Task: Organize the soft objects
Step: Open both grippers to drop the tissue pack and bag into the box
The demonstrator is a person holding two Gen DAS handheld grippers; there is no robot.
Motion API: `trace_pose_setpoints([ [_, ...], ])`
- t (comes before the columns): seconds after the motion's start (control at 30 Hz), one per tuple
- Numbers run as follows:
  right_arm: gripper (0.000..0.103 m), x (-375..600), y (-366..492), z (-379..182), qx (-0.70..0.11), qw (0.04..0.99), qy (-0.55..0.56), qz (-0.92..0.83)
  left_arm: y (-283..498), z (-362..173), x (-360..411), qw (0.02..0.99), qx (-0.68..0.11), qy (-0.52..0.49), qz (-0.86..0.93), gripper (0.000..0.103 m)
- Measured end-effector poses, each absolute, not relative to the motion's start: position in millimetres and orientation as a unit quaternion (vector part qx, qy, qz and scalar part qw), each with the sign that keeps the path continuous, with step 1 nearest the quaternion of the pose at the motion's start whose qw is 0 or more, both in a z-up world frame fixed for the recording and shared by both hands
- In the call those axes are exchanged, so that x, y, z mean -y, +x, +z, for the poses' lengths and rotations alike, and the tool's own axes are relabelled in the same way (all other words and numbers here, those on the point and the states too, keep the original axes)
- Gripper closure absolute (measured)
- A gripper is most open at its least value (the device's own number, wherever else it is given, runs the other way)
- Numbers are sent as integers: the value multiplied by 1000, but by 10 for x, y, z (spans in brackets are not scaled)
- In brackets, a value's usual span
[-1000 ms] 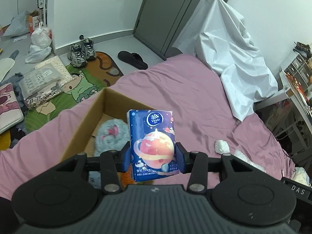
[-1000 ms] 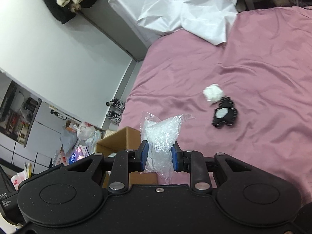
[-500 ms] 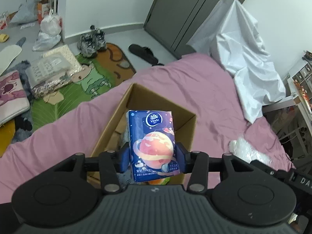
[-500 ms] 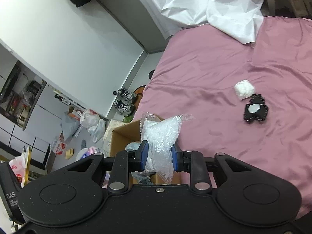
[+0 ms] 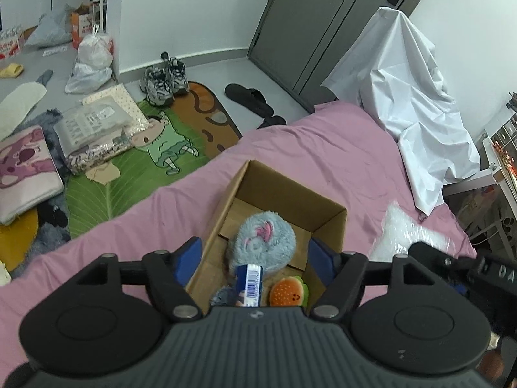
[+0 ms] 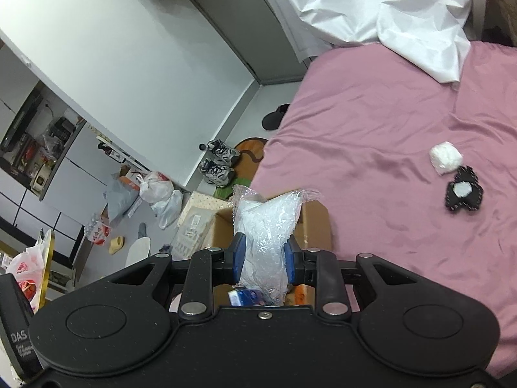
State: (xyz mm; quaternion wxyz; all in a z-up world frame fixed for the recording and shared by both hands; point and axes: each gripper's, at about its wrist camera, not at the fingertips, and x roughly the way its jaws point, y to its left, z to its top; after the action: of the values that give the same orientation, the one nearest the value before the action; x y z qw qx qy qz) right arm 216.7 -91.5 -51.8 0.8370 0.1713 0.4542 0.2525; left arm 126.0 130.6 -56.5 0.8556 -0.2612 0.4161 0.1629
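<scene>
1. A pink bed fills the middle of the left wrist view, with an open cardboard box sitting on it near the edge.
2. The left gripper hangs over the box with its blue pads spread wide and nothing between them.
3. Inside the box lie a fluffy grey-blue plush, a small burger toy and a blue tissue pack. The pack stands on end against the plush, just beside the burger toy.
4. The right gripper is closed on a clear crinkled bag of white filling. The bag sticks up past the pads, and the box shows directly behind it.
5. In the left wrist view the same bag and part of the right gripper sit just right of the box.
6. Farther out on the bed, in the right wrist view, a white wad lies touching or nearly touching a black soft item with a white patch. Both are well apart from the box.
7. A white sheet drapes over something at the far corner of the bed.
8. On the floor past the bed are a green cartoon rug, sneakers, black slippers, plastic bags and packaged bedding.
9. A dark grey door stands behind them.
</scene>
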Motion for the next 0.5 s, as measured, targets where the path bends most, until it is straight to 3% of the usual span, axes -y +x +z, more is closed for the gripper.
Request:
trace_pose_setpoints([
  [0.13,73,819,2201,-426,-441,842,172,259,1237,-488,-1320,862,-411,-252,158,24],
  [0.23,56,808,2188,-364,-433,844,175,266,1223,-435,-1317,865,-412,-240,154,19],
  [0.4,43,866,2108,-311,-425,850,162,267,1199,-357,-1273,869,-415,-218,156,11],
  [0.5,30,947,2044,-280,-417,856,150,266,1171,-319,-1224,872,-416,-205,156,7],
])
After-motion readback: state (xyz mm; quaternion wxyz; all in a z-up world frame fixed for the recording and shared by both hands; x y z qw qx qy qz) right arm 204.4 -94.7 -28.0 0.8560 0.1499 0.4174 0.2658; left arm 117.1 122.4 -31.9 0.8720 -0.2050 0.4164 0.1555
